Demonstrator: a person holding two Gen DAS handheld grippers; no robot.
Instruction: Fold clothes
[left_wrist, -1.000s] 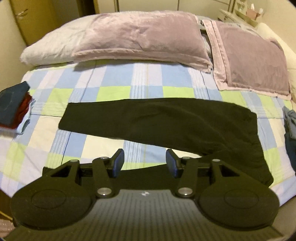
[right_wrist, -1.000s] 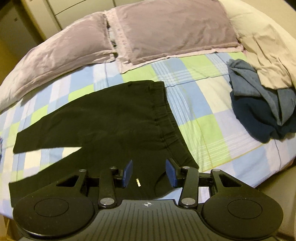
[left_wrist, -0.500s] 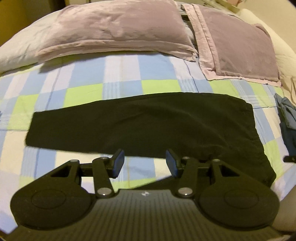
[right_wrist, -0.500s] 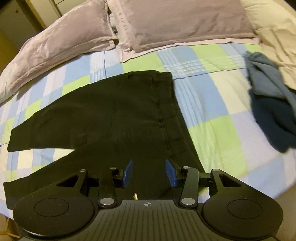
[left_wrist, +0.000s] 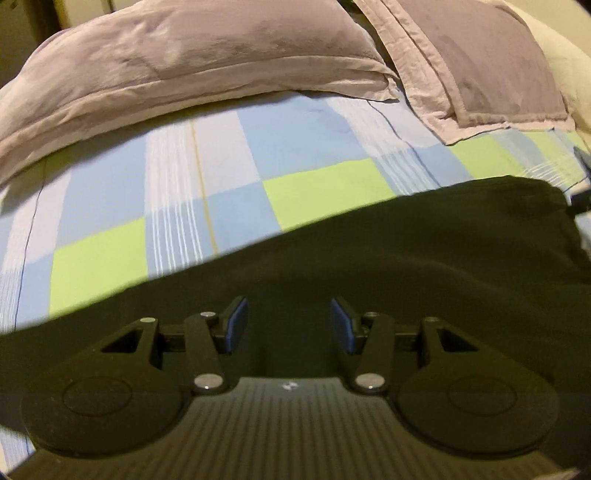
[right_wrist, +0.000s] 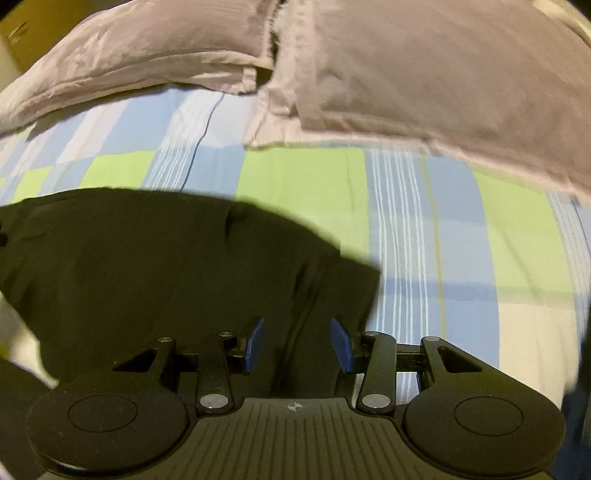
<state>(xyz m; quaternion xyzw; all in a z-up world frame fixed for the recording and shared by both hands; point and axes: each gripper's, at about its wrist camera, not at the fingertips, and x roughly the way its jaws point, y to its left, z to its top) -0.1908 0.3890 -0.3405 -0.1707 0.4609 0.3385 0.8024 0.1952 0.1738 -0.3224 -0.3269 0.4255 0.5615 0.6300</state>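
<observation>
Black trousers (left_wrist: 369, 266) lie flat on the checked sheet (left_wrist: 303, 147), filling the lower half of the left wrist frame and the lower left of the right wrist frame (right_wrist: 166, 266). Left gripper (left_wrist: 288, 325) hangs over the cloth, lower centre; blue pads (left_wrist: 236, 325) stand apart, nothing pinched between them. Right gripper (right_wrist: 297, 345) sits over the trousers near their right edge, lower centre; pads (right_wrist: 255, 345) apart, fabric seen in the gap but not clamped. Two mauve pillows (left_wrist: 192, 62) span the top of both frames (right_wrist: 424, 74). Both views slightly blurred.
</observation>
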